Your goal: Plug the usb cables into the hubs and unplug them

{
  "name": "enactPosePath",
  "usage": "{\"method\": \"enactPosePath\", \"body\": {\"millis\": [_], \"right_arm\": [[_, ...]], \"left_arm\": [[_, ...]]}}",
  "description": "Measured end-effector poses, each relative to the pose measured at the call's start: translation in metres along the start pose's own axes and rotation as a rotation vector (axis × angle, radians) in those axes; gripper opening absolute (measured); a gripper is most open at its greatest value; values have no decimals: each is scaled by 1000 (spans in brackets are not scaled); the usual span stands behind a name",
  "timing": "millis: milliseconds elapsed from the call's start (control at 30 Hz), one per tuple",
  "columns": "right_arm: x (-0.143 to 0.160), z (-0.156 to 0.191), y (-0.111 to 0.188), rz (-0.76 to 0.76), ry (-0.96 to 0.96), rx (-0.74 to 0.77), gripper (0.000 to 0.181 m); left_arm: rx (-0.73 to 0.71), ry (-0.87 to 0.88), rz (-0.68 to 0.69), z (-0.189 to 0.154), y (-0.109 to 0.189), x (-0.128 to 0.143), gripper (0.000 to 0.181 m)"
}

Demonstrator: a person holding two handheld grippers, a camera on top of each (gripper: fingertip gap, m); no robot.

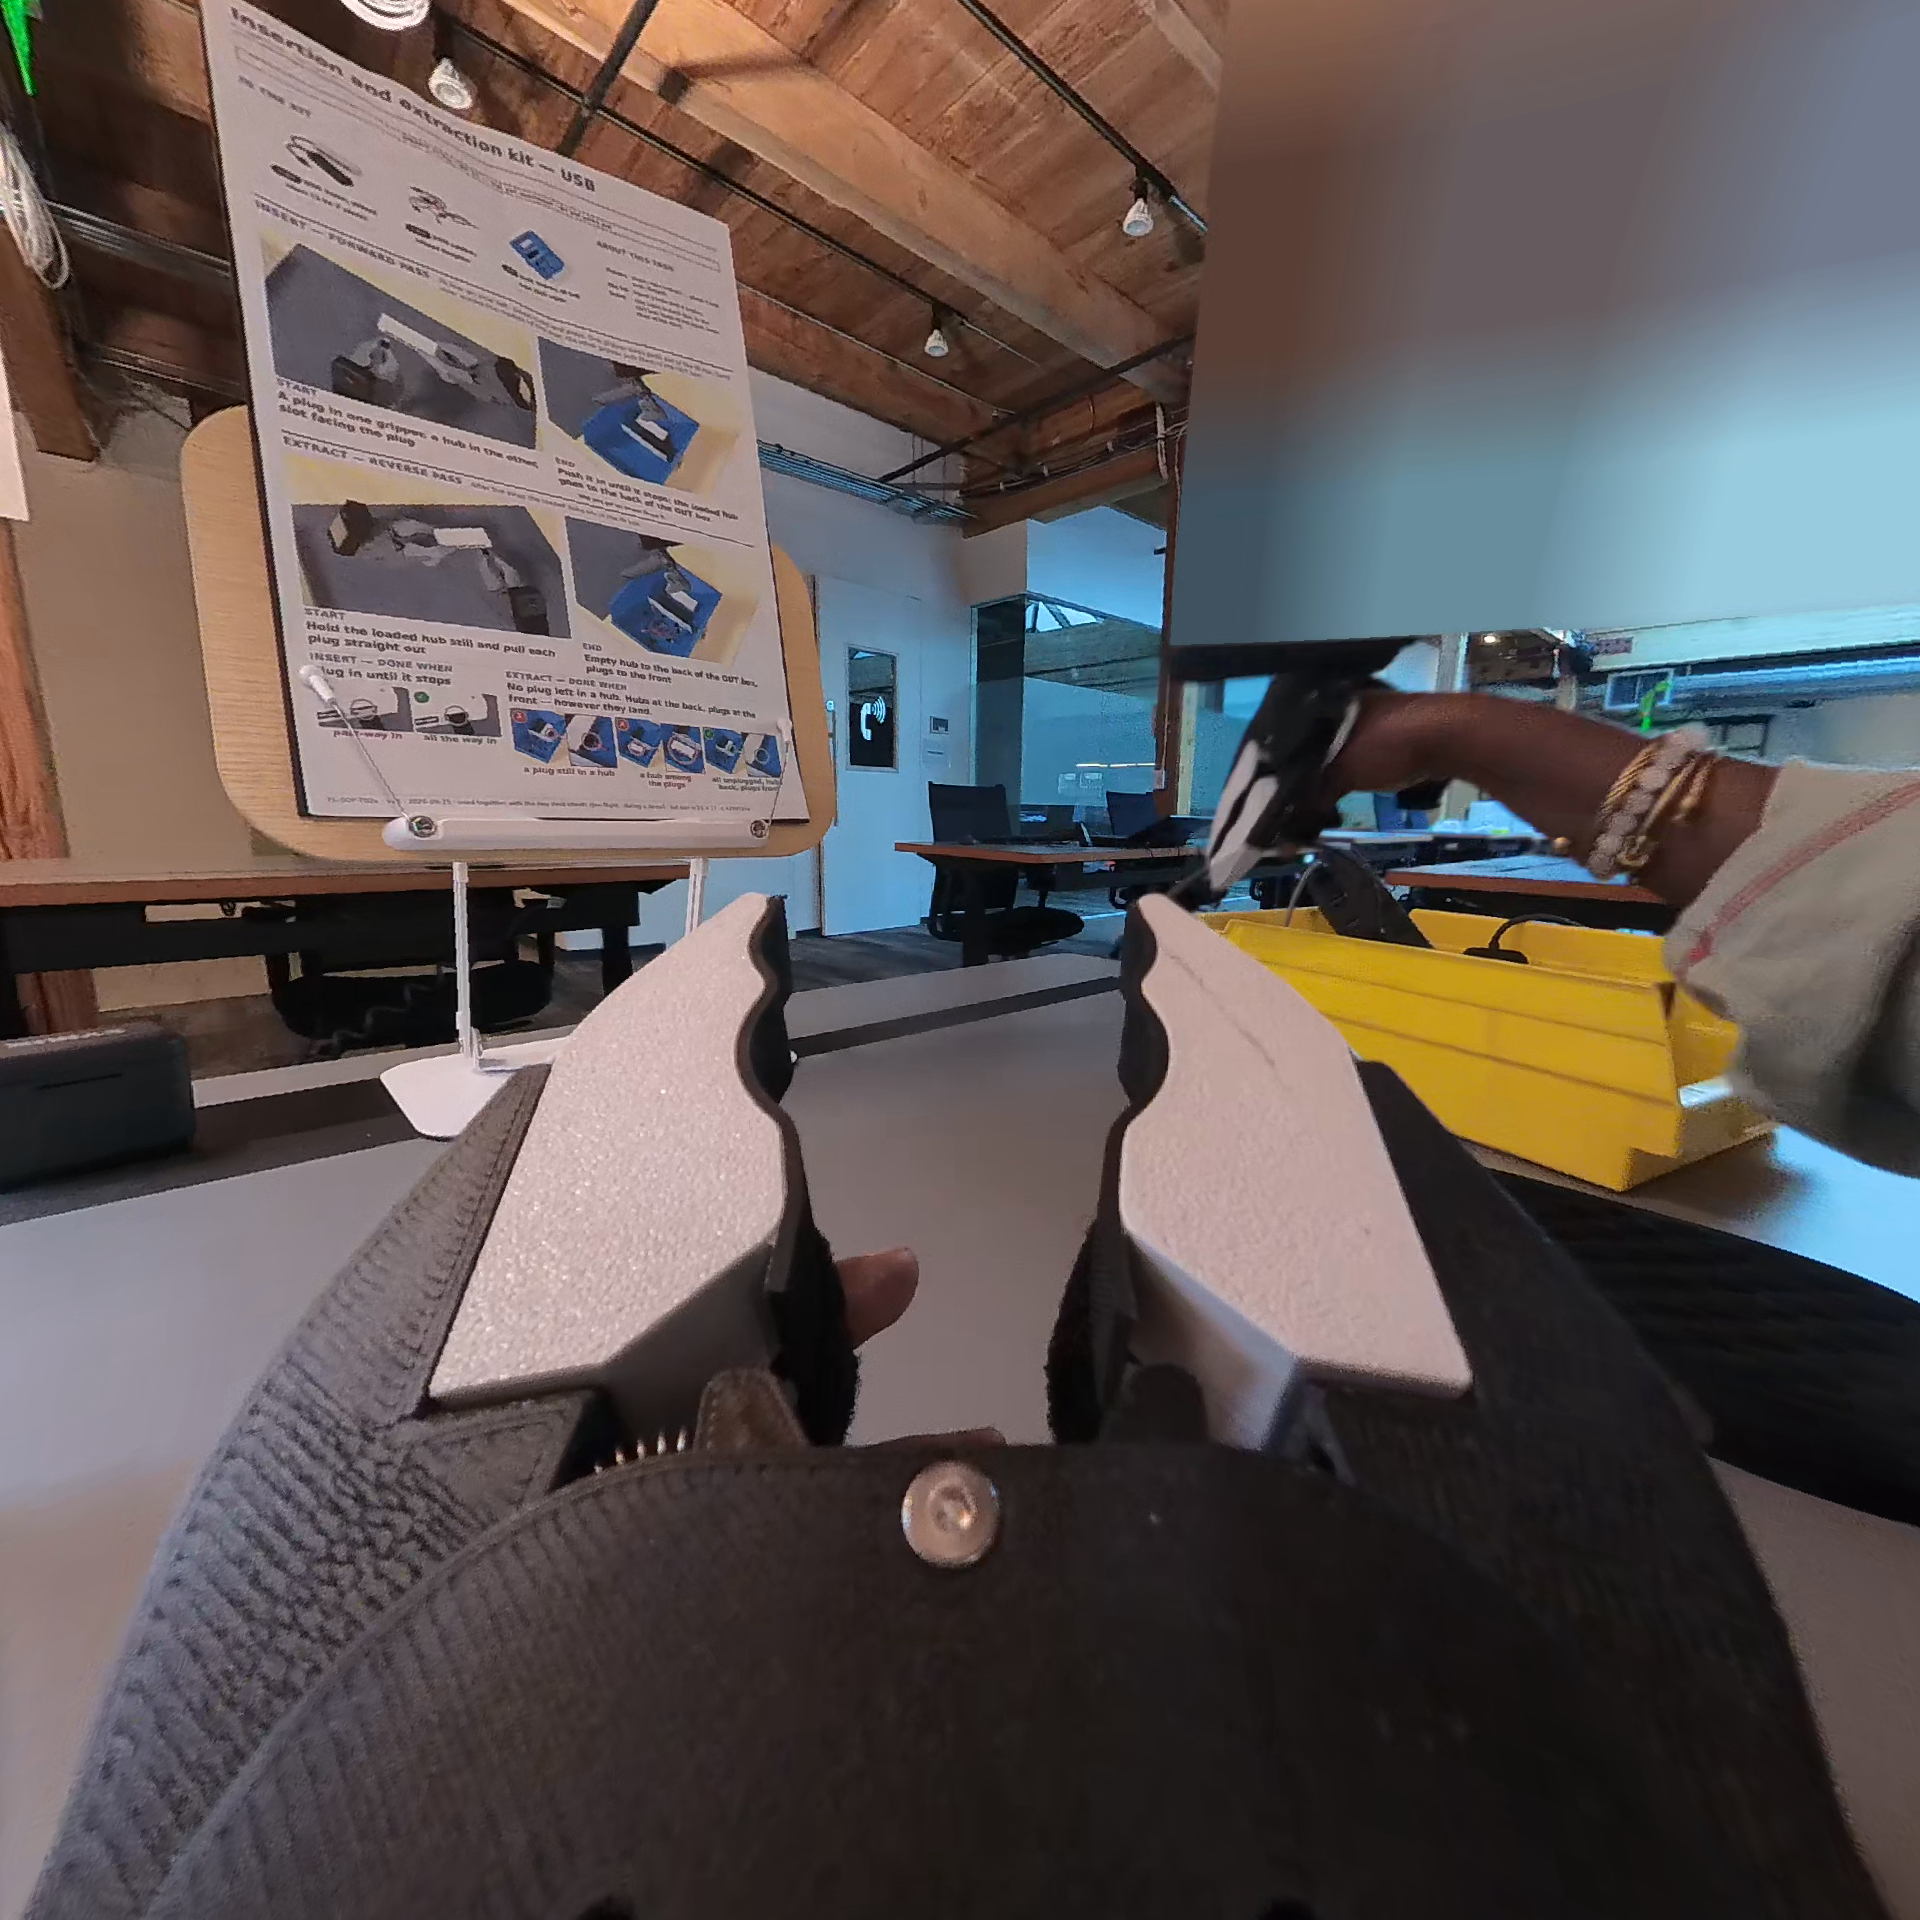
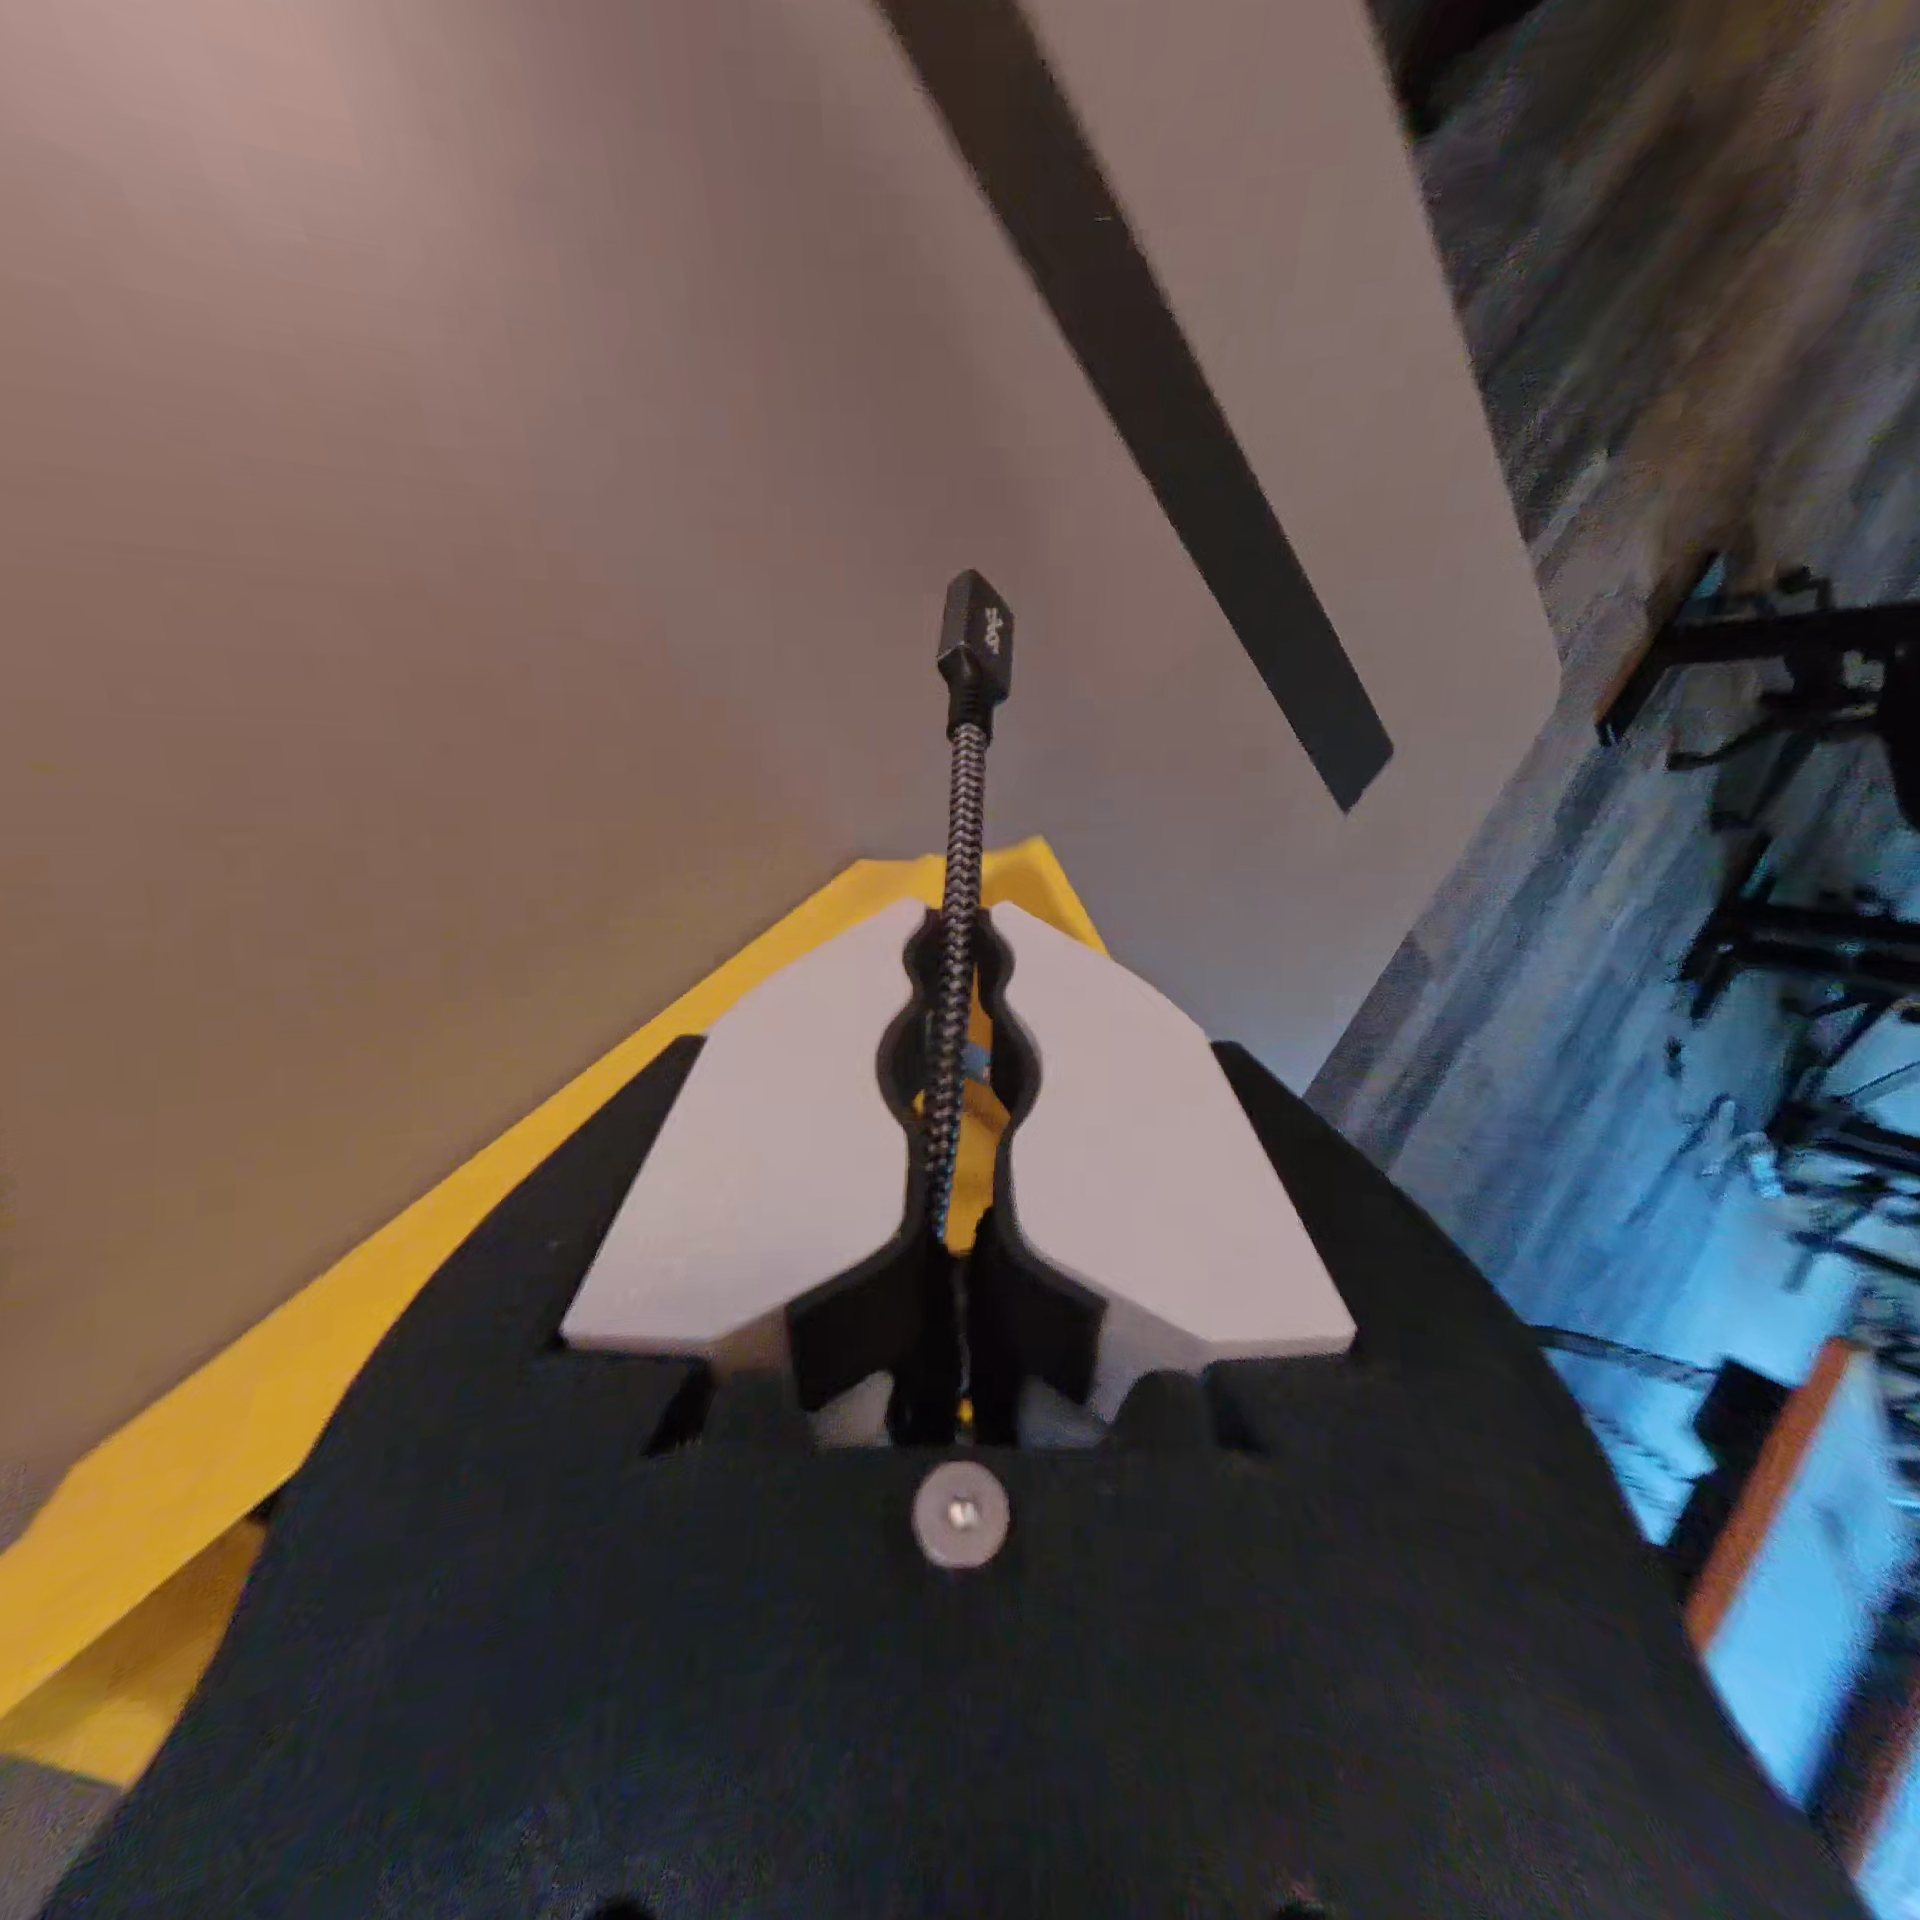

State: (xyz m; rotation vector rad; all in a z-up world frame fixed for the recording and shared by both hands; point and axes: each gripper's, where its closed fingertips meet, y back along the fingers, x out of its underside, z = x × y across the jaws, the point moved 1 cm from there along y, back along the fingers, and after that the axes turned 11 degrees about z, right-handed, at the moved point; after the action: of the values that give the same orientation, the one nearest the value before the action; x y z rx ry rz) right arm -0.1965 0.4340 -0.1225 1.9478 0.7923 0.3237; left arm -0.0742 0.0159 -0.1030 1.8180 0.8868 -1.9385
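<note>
Desk (image 1: 156, 1299): grey, spread wide under your left gripper.
Sheet (image 1: 499, 447): printed page on a white stand, ahead and left.
Bin (image 1: 1475, 1029): yellow, on your right, cables inside.
Left gripper (image 1: 954, 935): your jaws stand wide apart, empty, above bare desk.
Right gripper (image 2: 958, 912): your jaws are clamped on the braided usb cable (image 2: 961, 831), over the bin.
Plug (image 2: 979, 634): black, beyond the tips, in the air.
</note>
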Motion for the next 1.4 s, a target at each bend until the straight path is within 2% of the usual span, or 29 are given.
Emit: {"method": "enactPosePath", "body": {"millis": [133,233,300,367,467,567,633,800,867,933,1000,1100,1200,1267,1333,1400], "right_arm": [[41,-10,26,-108,-220,-14,5],[81,-9,25,-8,-295,9,5],[97,-1,16,73,-288,0,5],[98,13,4,112,-231,-48,5],[82,42,-16,99,-138,-176,21],[71,37,-17,33,-152,-136,47],[70,27,-4,-28,-188,-66,67],[70,23,61,-300,-337,110,82],[78,48,80,-371,-372,110,73],[90,94,86,-398,-391,12,68],[105,133,84,-397,-429,-45,69],[120,169,69,-372,-468,-105,71],[123,182,40,-274,-442,-140,67],[121,180,22,-209,-422,-107,48],[109,178,14,-224,-391,-66,29],[102,170,8,-211,-388,-10,26]], "left_arm": [[0,-40,14,-4,-1,2,61],[-6,-62,19,-4,-2,3,61],[-7,-64,18,-4,-2,3,61],[-9,-64,18,-4,-2,3,61],[-13,-67,17,-3,-2,3,61],[-18,-75,18,-2,-2,3,61],[-17,-73,19,-2,-2,3,61],[-12,-79,22,-4,-2,3,60],[-8,-90,25,-5,-2,3,60],[-5,-98,31,-7,-3,4,60],[-4,-95,30,-7,-2,4,60],[-2,-81,25,-6,-2,4,60],[1,-80,30,-6,-3,4,60],[3,-88,38,-7,-4,5,60],[-1,-90,38,-7,-4,5,60],[-1,-80,37,-6,-4,5,60]]}}
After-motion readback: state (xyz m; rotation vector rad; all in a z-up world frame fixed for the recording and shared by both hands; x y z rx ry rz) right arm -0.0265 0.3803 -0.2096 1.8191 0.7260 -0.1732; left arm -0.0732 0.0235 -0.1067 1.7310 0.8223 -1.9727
